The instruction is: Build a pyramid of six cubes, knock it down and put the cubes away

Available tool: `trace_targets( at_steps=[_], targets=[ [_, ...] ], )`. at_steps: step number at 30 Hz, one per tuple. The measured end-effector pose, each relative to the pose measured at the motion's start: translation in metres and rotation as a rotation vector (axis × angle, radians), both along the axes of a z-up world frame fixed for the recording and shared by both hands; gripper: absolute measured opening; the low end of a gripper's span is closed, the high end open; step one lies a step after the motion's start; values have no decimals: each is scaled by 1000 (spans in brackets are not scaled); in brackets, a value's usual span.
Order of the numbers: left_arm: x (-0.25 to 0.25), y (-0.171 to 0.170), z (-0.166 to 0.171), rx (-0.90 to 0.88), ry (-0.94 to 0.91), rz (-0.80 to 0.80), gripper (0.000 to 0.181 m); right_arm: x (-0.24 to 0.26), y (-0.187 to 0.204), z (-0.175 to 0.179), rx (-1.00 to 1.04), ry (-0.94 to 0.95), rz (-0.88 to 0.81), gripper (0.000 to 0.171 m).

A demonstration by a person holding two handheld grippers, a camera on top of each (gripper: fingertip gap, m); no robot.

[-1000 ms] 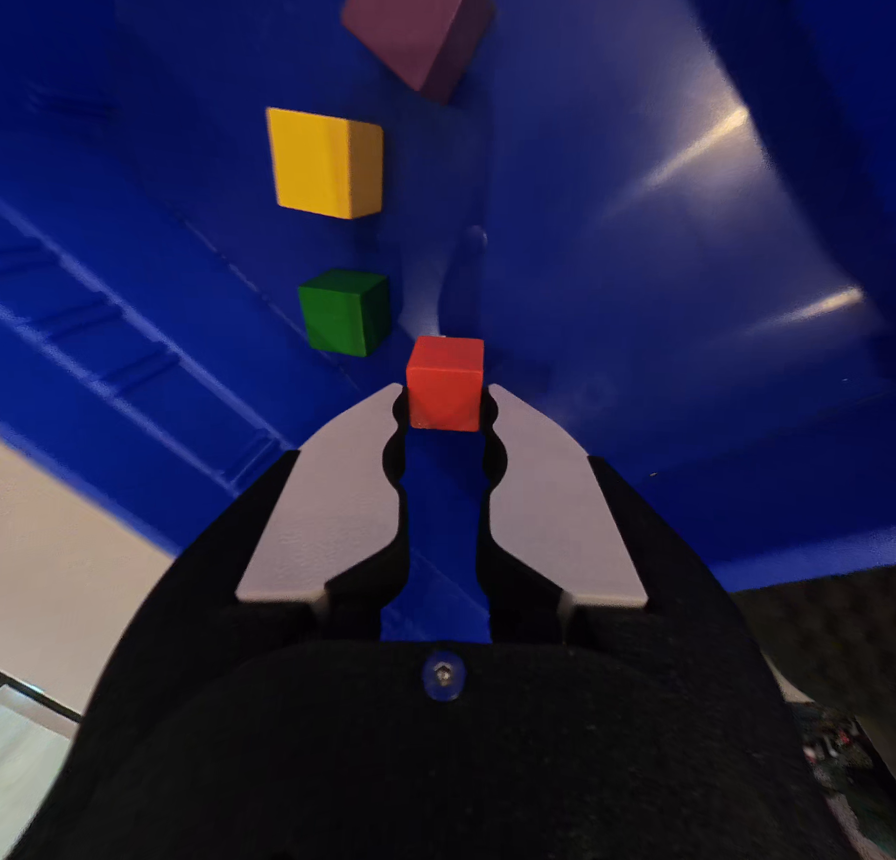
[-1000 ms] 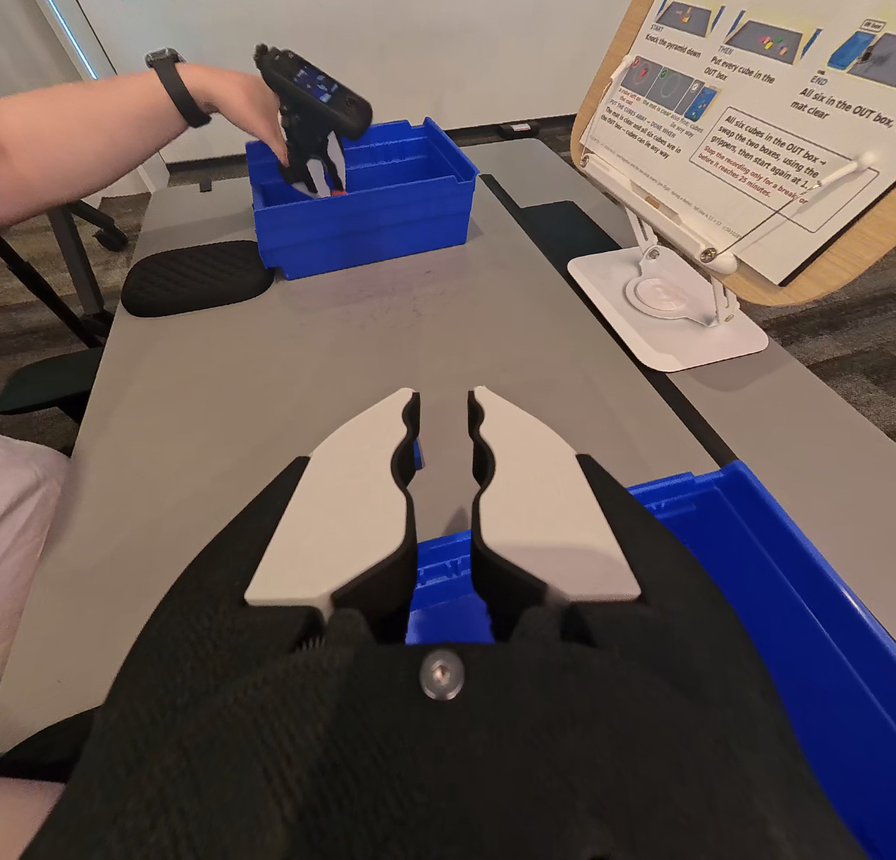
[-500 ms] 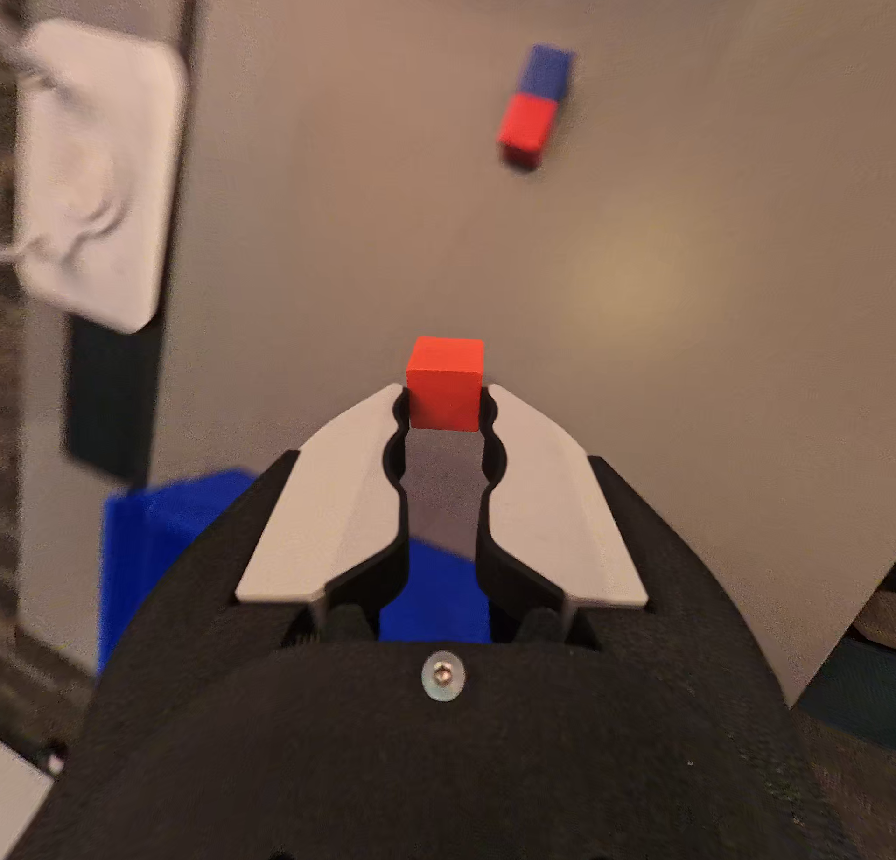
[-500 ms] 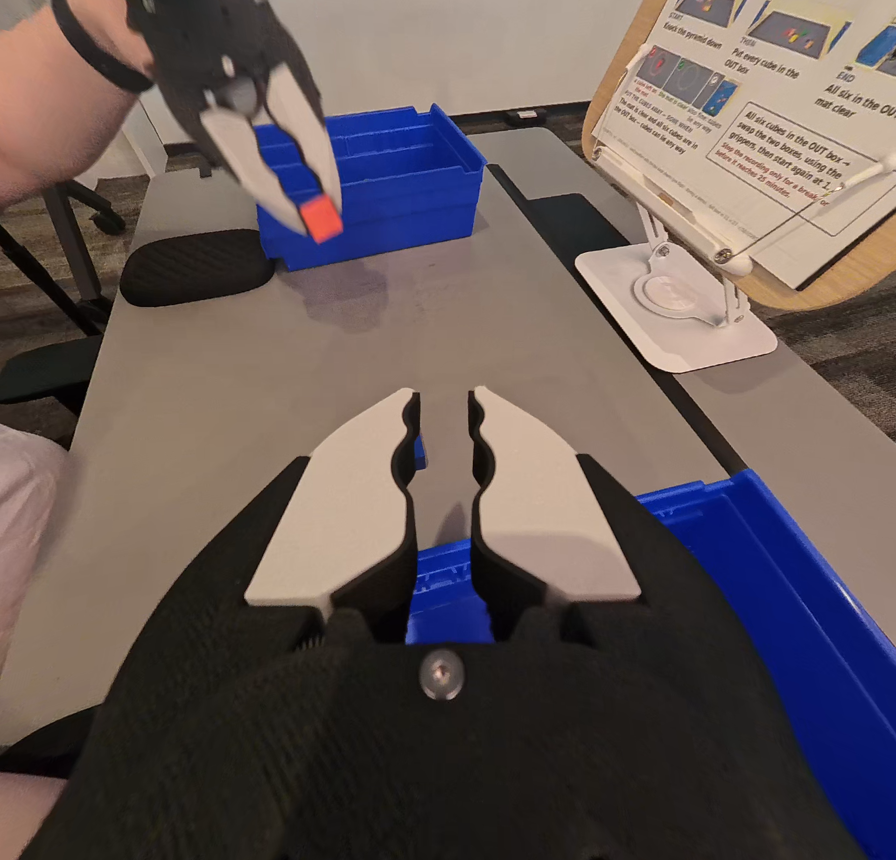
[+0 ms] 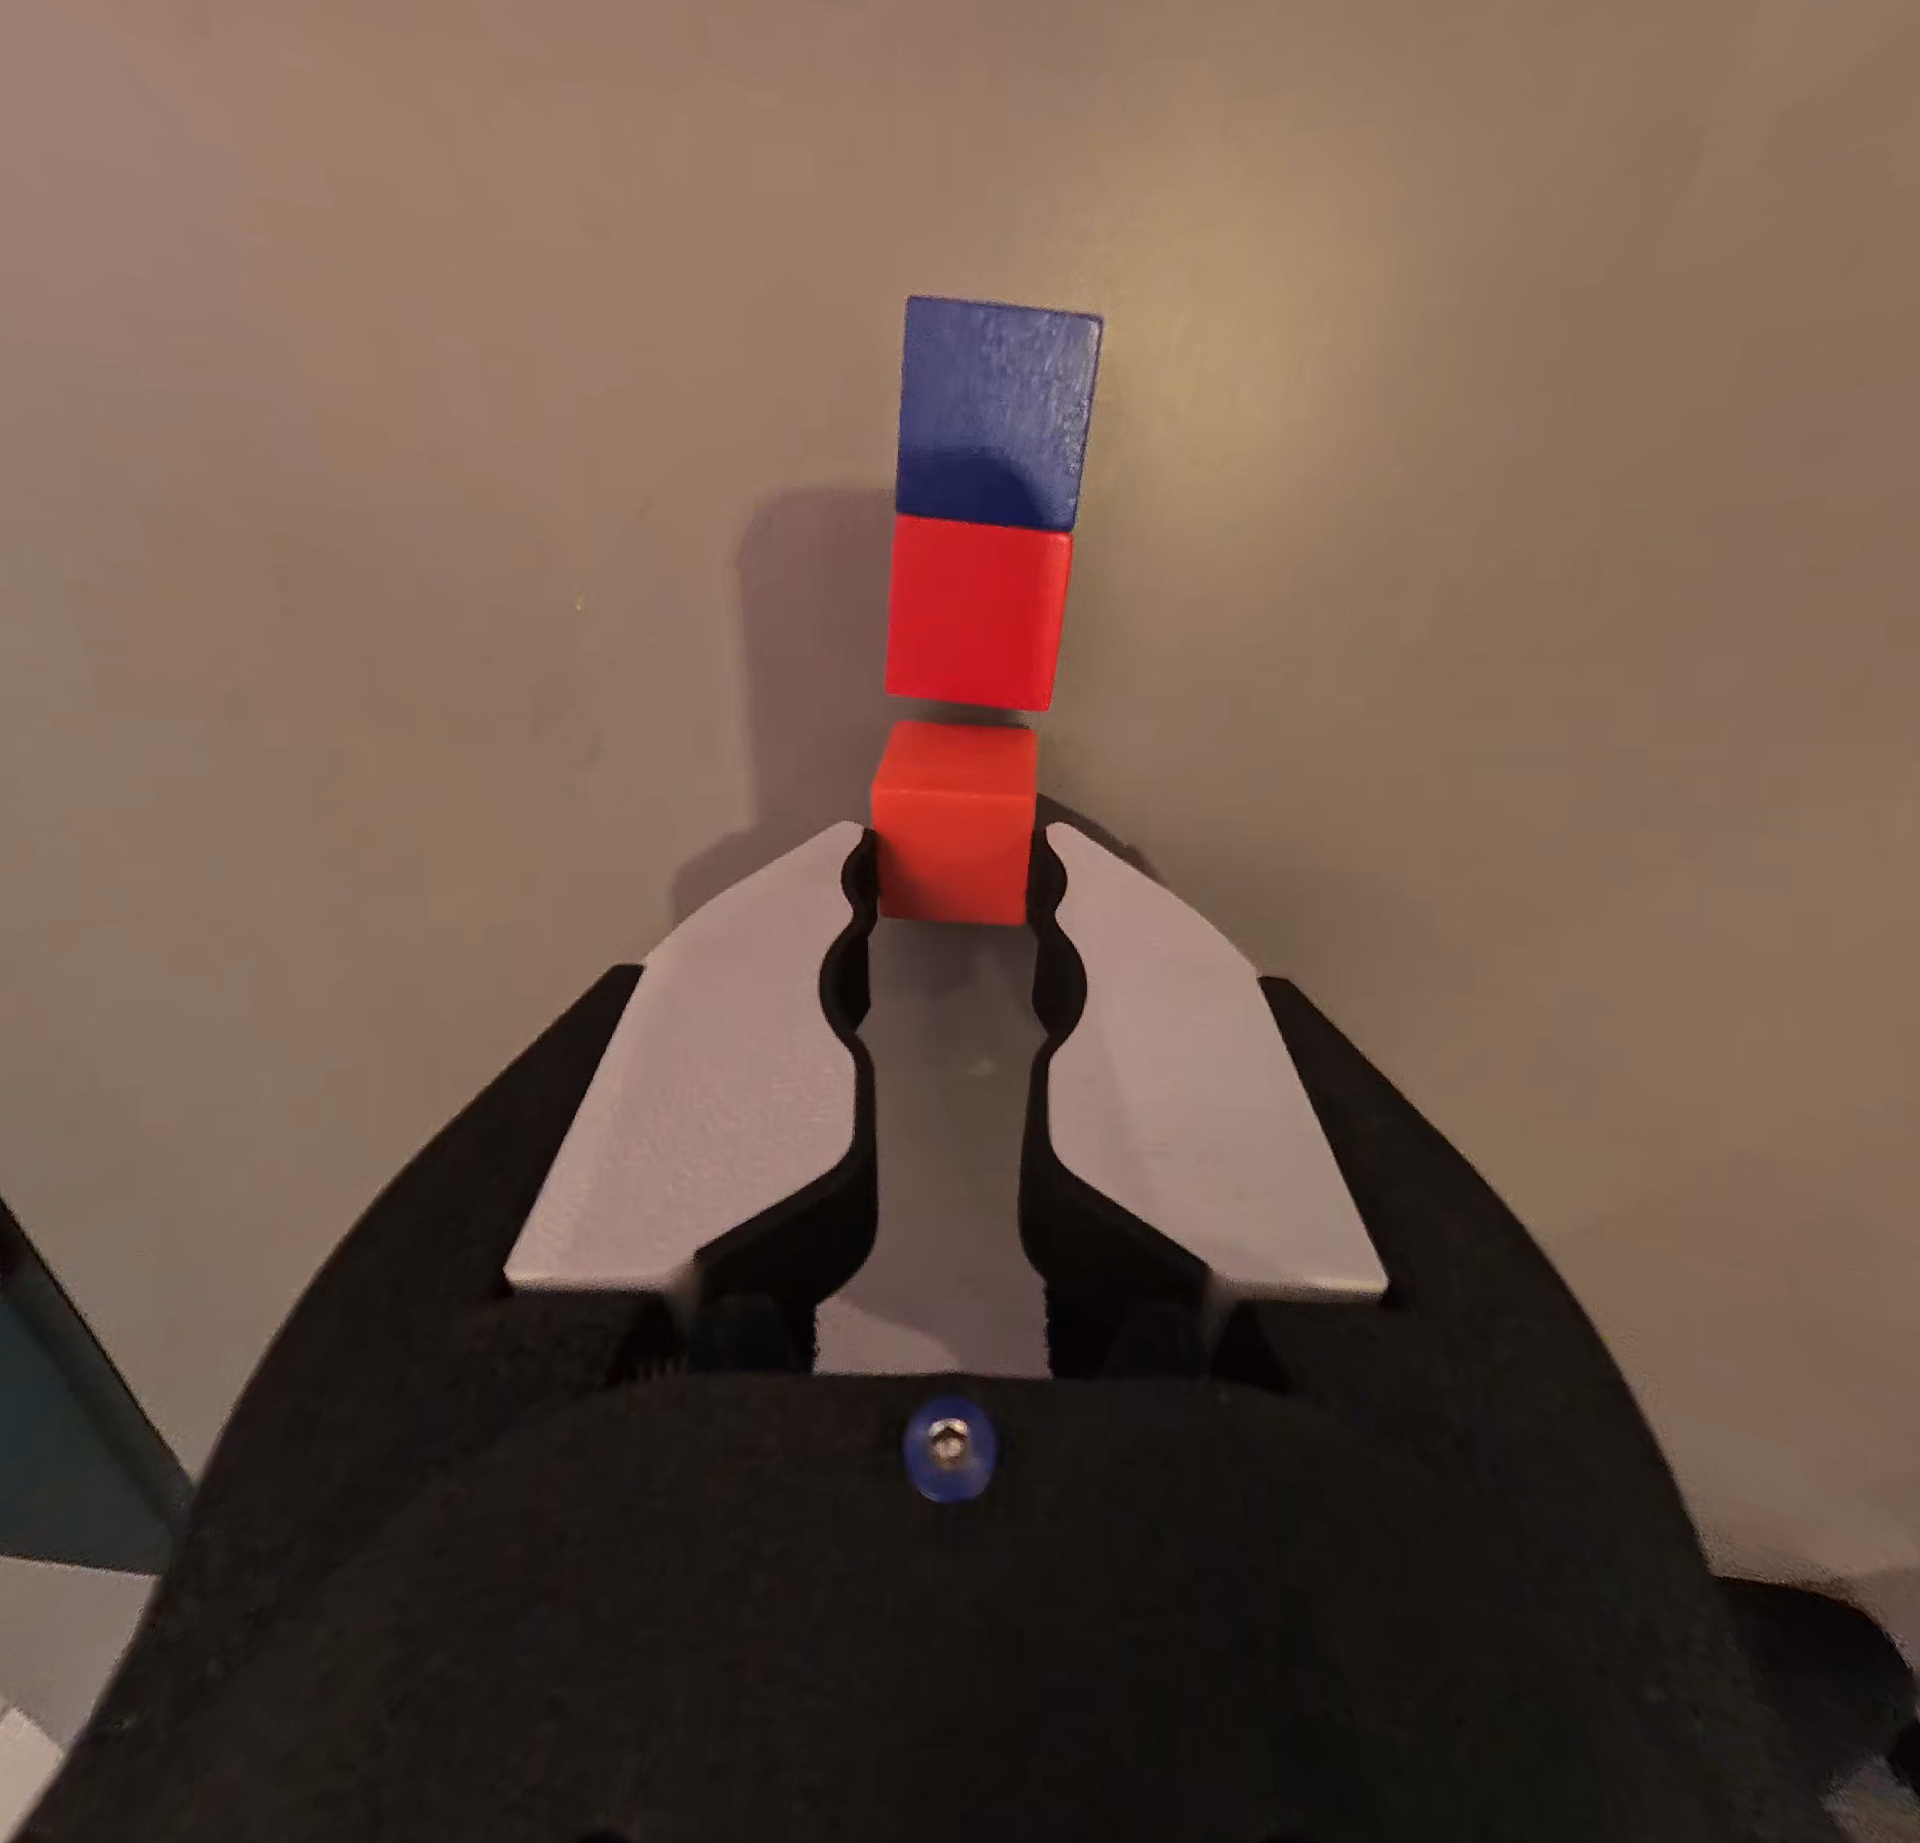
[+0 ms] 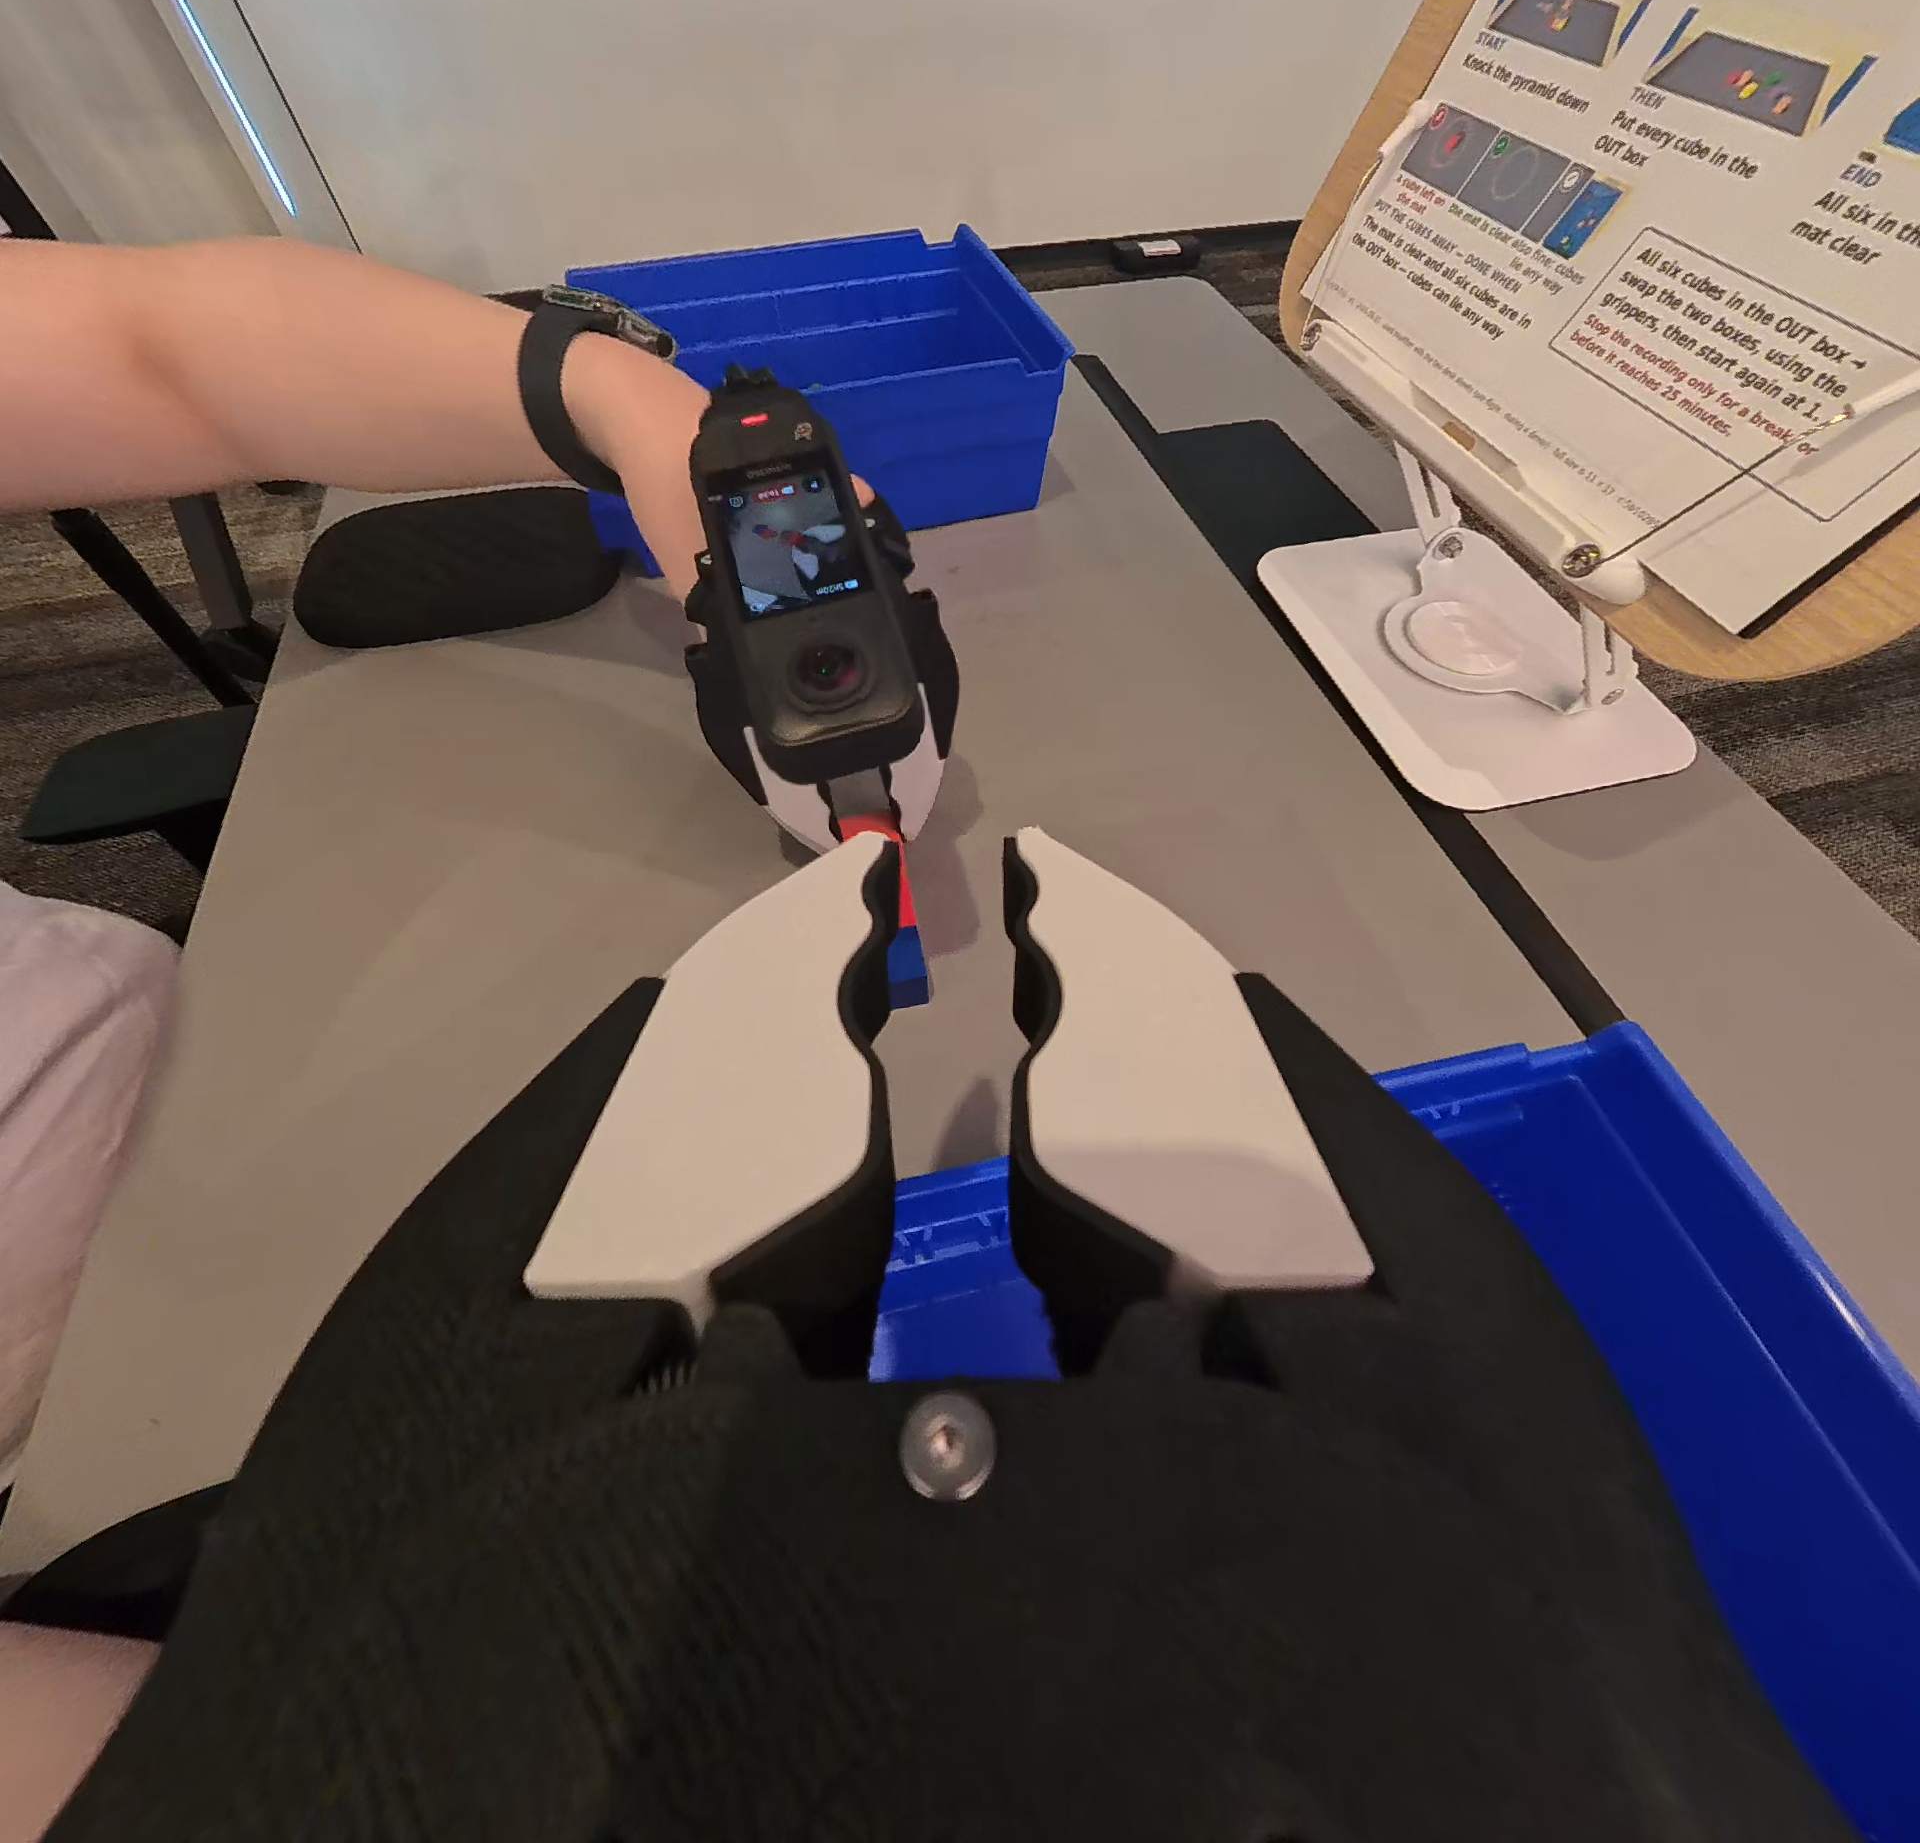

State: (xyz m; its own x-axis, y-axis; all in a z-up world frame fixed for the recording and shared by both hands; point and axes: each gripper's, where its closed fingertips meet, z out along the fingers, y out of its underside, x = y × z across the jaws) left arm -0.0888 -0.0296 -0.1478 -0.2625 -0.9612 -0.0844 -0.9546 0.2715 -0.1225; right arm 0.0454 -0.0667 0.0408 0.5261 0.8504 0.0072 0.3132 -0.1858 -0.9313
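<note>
My left gripper (image 5: 954,848) is shut on an orange-red cube (image 5: 954,837) and holds it low over the grey table (image 5: 416,443). Just beyond it, a narrow gap away, a red cube (image 5: 977,614) and a blue cube (image 5: 997,411) lie in a row, touching each other. In the right wrist view the left gripper (image 6: 857,822) points down at the table middle with the orange-red cube (image 6: 868,829) in its tips. The red cube (image 6: 906,889) and blue cube (image 6: 906,972) are partly hidden behind my right finger. My right gripper (image 6: 945,848) is slightly open and empty, above the near blue bin (image 6: 1662,1274).
A second blue bin (image 6: 831,339) stands at the far end of the table, with a black pad (image 6: 457,567) to its left. An instruction board on a white stand (image 6: 1475,671) is at the right. A person's forearm with a black wristband (image 6: 551,380) reaches in from the left. Some 25 cm of space lies between my two pairs of fingers.
My left gripper has carried the orange-red cube out of the far blue bin to the table middle, down beside the red cube. The right gripper has not moved.
</note>
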Motion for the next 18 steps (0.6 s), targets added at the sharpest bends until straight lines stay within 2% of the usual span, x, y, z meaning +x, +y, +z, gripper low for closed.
trace_targets(
  at_steps=[18],
  targets=[
    [10,-3,-4,-18,37,-72,27,-2,-2,-2,-7,-18,13,19]
  ],
)
